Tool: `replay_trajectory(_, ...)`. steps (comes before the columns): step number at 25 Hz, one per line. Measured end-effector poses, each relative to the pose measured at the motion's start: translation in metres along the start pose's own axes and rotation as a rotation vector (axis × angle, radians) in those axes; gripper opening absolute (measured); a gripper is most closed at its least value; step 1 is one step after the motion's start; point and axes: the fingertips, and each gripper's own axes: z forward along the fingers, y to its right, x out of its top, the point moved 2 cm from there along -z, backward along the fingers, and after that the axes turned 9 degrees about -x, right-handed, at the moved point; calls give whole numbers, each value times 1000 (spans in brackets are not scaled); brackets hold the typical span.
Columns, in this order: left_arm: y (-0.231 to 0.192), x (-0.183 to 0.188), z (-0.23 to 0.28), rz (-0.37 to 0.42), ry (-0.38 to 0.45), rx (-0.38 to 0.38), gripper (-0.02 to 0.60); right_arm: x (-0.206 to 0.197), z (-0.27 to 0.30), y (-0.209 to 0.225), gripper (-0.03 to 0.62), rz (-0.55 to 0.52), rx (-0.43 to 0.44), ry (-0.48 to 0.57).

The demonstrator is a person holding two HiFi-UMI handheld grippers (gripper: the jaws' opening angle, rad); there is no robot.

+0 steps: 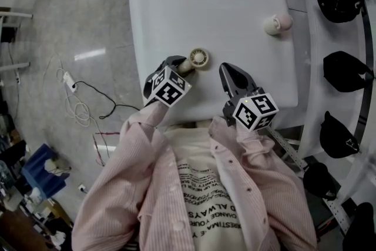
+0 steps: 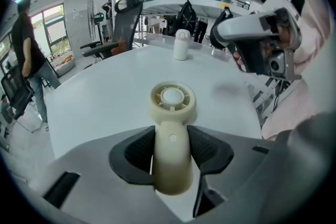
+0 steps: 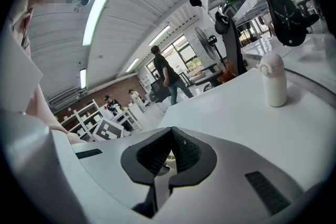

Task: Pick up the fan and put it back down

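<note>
A cream handheld fan (image 1: 198,58) with a round head lies near the front left of the white table (image 1: 205,3). My left gripper (image 1: 179,64) reaches down to it and is shut on the fan's handle. In the left gripper view both dark pads press the sides of the fan (image 2: 172,113), whose head points away from the left gripper (image 2: 171,139). Whether the fan is off the tabletop I cannot tell. My right gripper (image 1: 230,72) hovers over the table's front edge just right of the fan, shut on nothing; its fingertips meet in the right gripper (image 3: 169,139) view.
A small white and pink bottle (image 1: 277,24) stands at the table's right side, also seen as a bottle (image 2: 181,44) and a bottle (image 3: 273,80). Black caps (image 1: 341,4) hang on a rack at the right. Cables (image 1: 76,97) trail on the floor at the left. A person (image 2: 23,44) stands beyond the table.
</note>
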Motion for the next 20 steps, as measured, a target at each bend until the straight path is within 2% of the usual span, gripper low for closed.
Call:
replay_trajectory(10,8,19,-40,-56,166,75,183,23,-11,-4,0,-21,-12,57)
replay_trajectory(20,12,51,-102,-108,376,173,183,54,-17,-13,0,-56,0,126)
